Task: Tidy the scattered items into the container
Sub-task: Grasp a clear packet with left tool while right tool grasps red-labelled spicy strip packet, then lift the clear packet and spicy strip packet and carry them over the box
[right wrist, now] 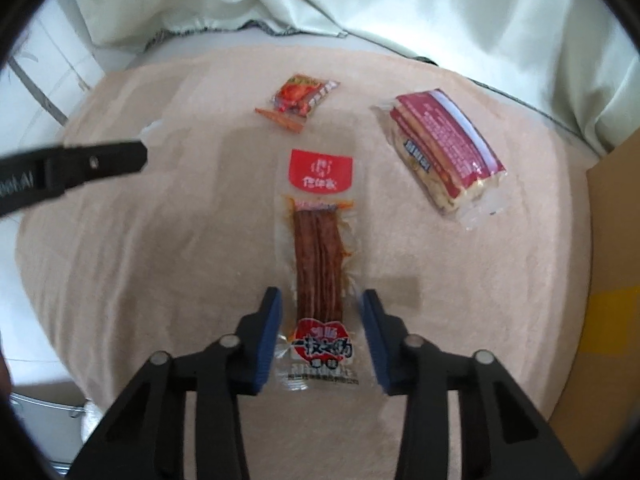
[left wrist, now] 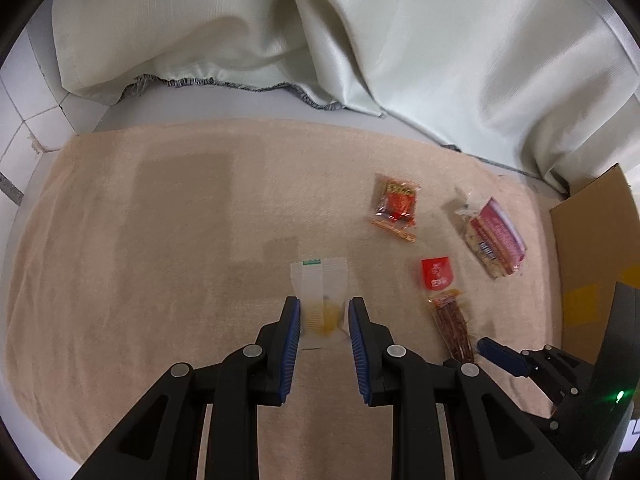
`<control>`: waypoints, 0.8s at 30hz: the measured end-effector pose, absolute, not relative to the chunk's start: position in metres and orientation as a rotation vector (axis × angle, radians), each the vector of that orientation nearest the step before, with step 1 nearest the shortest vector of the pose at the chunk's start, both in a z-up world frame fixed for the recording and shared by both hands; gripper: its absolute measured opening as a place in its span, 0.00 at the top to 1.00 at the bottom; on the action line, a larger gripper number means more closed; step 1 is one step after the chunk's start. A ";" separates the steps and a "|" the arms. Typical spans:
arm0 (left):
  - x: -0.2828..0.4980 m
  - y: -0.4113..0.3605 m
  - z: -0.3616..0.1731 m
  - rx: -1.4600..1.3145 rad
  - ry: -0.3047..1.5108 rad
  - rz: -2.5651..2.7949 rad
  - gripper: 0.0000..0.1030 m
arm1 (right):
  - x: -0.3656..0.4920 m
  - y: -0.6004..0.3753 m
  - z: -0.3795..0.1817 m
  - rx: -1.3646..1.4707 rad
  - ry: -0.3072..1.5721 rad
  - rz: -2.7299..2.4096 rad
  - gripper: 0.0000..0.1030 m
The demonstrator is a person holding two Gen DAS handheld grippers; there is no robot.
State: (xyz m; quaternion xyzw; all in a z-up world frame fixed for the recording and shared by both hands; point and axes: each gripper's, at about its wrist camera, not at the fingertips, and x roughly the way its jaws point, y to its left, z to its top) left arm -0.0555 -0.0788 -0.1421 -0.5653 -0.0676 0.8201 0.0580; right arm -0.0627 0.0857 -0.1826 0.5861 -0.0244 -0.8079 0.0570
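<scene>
Backdrop: pale curtains (left wrist: pixel 420 40) hang behind a tabletop covered by a peach towel (left wrist: pixel 160 240); white tiles show at its left edge.
Left claw (left wrist: pixel 324 308): we see it clamped on a clear sachet with yellow contents (left wrist: pixel 320 292), whose top end sticks out past the blue pads (left wrist: pixel 294 332).
Right claw (right wrist: pixel 322 312): its jaws straddle the lower part of a long spicy strip packet (right wrist: pixel 320 264) lying on the towel; whether the pads press the wrapper we cannot tell.
Strip packet: lengthwise along the claw's line, its red tab pointing to the far edge and its printed label between the jaws.
Orange-red snack packet (right wrist: pixel 298 100): toward the far edge, well apart from both claws.
Maroon biscuit pack (right wrist: pixel 444 152): toward the right edge, tilted.
Cardboard box (left wrist: pixel 592 240): at the right edge, just beside the towel.
</scene>
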 end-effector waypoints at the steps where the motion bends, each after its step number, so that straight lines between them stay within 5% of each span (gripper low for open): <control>1: -0.054 -0.078 -0.138 -1.702 -0.204 2.493 0.75 | -0.062 0.089 -0.177 1.759 -0.104 -2.454 0.59; 24: -0.047 -0.059 -0.016 -1.397 -0.181 2.658 0.75 | -0.047 0.132 -0.014 1.249 -0.163 -2.749 0.60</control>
